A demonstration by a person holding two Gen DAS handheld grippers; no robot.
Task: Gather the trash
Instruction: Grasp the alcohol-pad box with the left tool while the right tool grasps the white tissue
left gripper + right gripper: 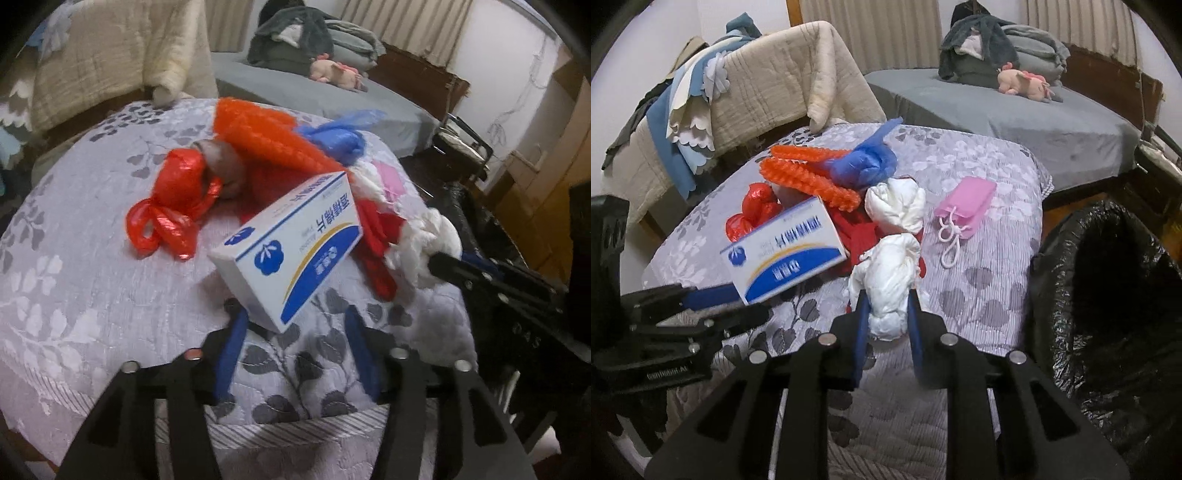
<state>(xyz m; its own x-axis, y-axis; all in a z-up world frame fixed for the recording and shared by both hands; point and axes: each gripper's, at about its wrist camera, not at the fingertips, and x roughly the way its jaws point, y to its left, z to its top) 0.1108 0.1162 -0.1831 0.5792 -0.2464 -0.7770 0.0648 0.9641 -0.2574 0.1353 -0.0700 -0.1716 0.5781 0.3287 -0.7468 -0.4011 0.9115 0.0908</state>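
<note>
right gripper (886, 314) clamps white bag (890, 288) | red bags: one (757, 210) | boxes: one (786, 251)

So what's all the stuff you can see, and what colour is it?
box: one, white and blue, front of the pile, one corner between the left fingers
white bag: one, knotted, between the right fingers
red bag: one, left of the pile
orange mesh: one, back of the pile
blue bag: one, beside the mesh
pink pouch: one, apart, right of the pile
bin liner: one, black, far right
plush toy: one, pink, on the grey bed
left gripper: open
right gripper: shut on the white bag
</note>
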